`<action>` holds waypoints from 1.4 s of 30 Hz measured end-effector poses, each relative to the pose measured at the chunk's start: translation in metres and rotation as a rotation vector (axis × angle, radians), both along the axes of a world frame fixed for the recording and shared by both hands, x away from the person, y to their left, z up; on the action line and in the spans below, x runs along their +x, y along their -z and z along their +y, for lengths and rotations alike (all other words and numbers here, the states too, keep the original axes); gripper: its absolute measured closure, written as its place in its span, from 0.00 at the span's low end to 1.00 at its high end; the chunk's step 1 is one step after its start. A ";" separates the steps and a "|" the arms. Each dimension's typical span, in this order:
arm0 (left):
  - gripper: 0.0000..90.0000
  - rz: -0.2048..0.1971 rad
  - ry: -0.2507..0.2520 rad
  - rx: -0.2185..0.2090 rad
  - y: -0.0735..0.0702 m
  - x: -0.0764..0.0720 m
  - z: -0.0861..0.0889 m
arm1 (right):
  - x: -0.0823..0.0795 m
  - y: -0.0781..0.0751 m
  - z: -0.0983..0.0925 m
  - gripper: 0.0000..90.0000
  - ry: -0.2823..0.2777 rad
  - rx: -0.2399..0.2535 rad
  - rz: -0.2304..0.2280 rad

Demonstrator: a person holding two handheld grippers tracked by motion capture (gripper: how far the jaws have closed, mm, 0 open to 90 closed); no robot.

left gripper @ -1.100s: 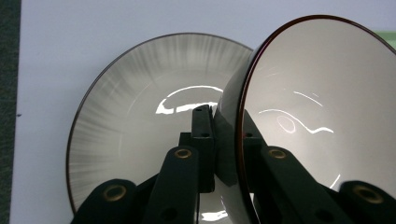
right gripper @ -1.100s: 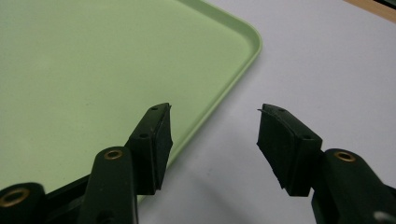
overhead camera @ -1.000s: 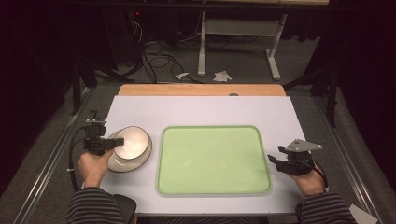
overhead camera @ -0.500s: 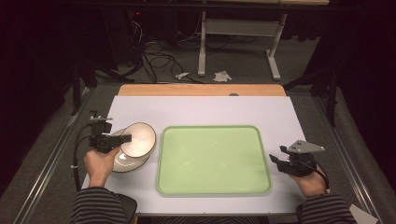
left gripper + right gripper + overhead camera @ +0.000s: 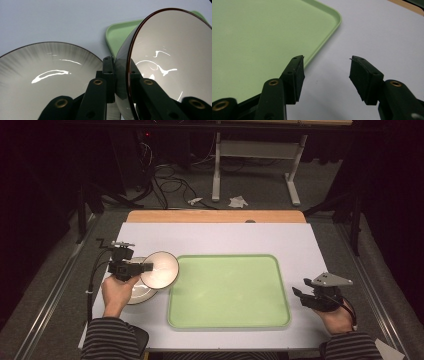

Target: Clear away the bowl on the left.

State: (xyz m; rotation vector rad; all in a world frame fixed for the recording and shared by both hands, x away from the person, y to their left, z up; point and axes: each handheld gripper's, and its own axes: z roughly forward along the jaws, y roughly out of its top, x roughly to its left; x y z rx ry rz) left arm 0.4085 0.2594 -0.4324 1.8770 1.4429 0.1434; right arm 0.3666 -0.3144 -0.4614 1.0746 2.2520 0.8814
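White bowl: you are gripping its rim in left claw, tilting it above plate, beside green tray. Right claw is resting released on surface.

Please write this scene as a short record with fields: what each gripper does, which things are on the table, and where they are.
Left gripper: shut on the rim of the glossy pale bowl with a dark rim, held tilted
Right gripper: open, holding nothing, beside the tray's right edge
Shallow grey ceramic plate: flat on the white table, under the left hand
Light green rectangular plastic tray: middle of the table, nothing on it
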 end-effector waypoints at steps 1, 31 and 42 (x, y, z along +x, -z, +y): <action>0.92 0.000 0.007 -0.004 0.000 0.000 -0.002 | 0.000 0.000 -0.001 0.52 0.005 0.002 0.000; 0.92 0.024 0.212 0.001 -0.004 0.014 -0.072 | -0.007 -0.001 -0.011 0.52 0.077 -0.006 -0.027; 0.92 0.020 0.270 0.015 -0.003 0.019 -0.097 | -0.012 0.000 -0.017 0.52 0.095 -0.008 -0.030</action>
